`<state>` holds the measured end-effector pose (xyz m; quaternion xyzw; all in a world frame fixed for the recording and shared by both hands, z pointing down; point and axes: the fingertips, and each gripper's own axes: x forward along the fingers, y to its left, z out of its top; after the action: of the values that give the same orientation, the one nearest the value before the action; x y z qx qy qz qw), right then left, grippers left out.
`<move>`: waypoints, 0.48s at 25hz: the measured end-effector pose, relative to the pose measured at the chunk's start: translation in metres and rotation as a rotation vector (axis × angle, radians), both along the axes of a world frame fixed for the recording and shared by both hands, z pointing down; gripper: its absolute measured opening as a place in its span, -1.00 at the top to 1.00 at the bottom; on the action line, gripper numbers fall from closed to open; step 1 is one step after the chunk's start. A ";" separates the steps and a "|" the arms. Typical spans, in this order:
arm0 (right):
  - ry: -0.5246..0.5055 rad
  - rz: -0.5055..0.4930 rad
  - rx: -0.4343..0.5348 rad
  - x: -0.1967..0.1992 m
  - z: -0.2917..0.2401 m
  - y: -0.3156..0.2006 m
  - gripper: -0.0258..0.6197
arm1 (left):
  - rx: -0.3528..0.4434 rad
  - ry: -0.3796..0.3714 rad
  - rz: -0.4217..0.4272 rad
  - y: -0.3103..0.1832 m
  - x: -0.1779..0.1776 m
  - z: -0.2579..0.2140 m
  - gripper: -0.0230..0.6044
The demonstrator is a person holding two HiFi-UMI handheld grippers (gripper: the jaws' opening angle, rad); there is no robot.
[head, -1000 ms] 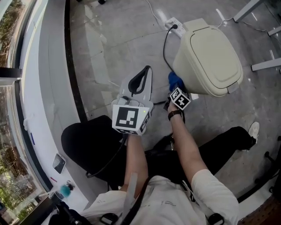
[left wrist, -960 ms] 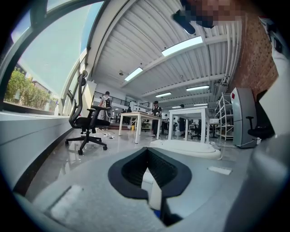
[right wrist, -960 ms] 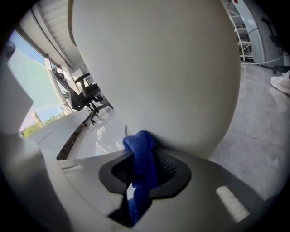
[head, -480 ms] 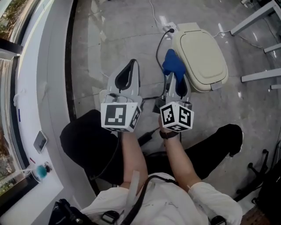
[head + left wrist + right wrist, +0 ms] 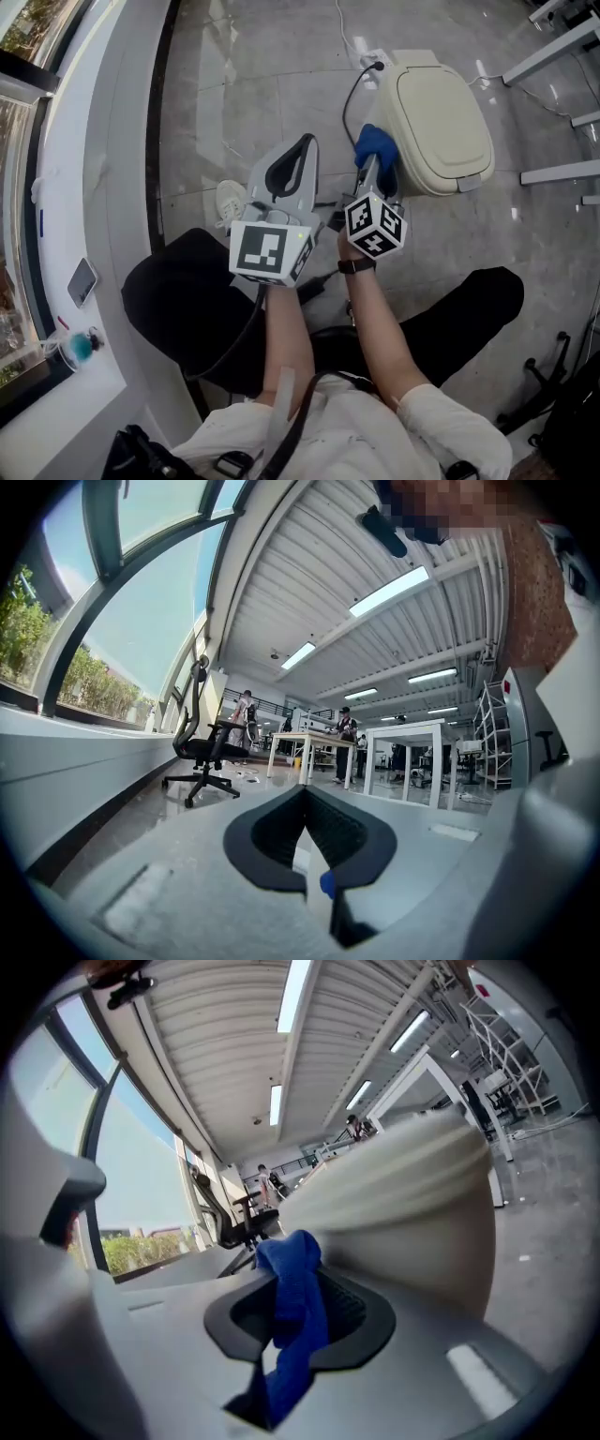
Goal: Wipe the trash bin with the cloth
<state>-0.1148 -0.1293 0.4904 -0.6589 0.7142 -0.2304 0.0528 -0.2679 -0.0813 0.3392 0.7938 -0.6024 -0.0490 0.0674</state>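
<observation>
Closest in, the person's forearms reach forward over dark trousers, each hand holding a gripper topped by its marker cube. The left gripper (image 5: pixel 302 150) hangs over the grey tiled floor (image 5: pixel 272 84) with its jaws pressed together and nothing between them (its own view shows only the black pads meeting at the tip). A white shoe (image 5: pixel 228 200) lies on the floor just beside it, to its left.

The right gripper (image 5: pixel 369 169) sits a little further out, with its jaws clamped on the blue cloth (image 5: pixel 377 142), which bunches up past the tips and trails back down between the pads. The cloth is right up against the near left side wall of the cream trash bin (image 5: pixel 441 112), whose lid is down; its side fills most of the right gripper view.

Beyond the bin, a black cable (image 5: pixel 348 103) runs up to a white power strip (image 5: pixel 371 58). Far off, the left gripper view shows an office chair (image 5: pixel 202 747), white tables (image 5: pixel 314 747) and people standing.
</observation>
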 end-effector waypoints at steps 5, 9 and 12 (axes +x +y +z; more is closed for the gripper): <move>0.075 0.071 -0.216 0.010 0.129 -0.003 0.71 | -0.059 -0.022 0.038 0.003 0.006 0.024 0.94; 0.093 0.112 -0.393 0.030 0.219 0.003 0.71 | -0.099 -0.043 0.035 0.005 0.007 0.045 0.94; 0.130 0.092 -0.455 0.040 0.253 0.013 0.71 | -0.107 -0.045 0.025 0.004 0.008 0.051 0.94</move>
<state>-0.0750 -0.1161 0.7429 -0.6991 0.6151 -0.3397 -0.1327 -0.2600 -0.0773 0.3906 0.7975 -0.5955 0.0021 0.0968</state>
